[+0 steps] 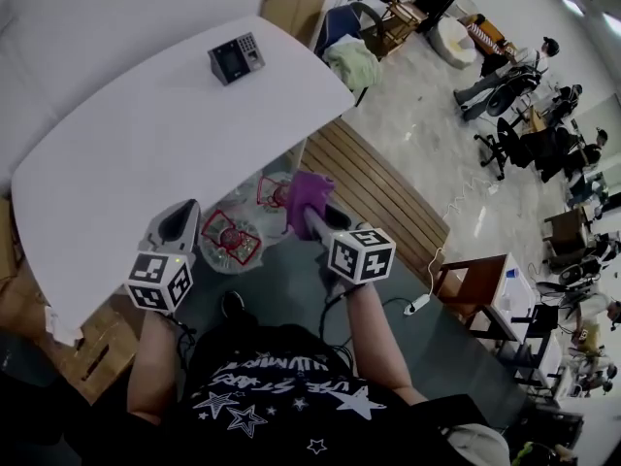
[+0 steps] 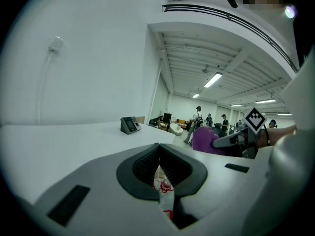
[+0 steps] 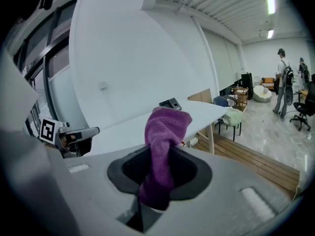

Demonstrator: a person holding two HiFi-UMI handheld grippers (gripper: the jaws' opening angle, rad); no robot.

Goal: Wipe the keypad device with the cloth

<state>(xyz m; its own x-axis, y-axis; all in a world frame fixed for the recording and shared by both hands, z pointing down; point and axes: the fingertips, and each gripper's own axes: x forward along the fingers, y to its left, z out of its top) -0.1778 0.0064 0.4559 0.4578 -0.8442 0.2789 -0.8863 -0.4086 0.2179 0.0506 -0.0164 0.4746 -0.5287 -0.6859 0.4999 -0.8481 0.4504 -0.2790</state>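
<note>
Well short of the keypad device, cloth in our right gripper.
Our right gripper [image 3: 160, 171] pinches the purple cloth [image 3: 165, 132], which stands up out of its jaws. Our left gripper [image 2: 158, 168] has its jaws nearly together on nothing. Only the head view shows both grippers by the table's [image 1: 116, 163] near edge, above a clear bag [image 1: 233, 236], with the keypad device [image 1: 236, 59] well apart at the far end. The left gripper view catches just a sliver of that bag through its jaws.
</note>
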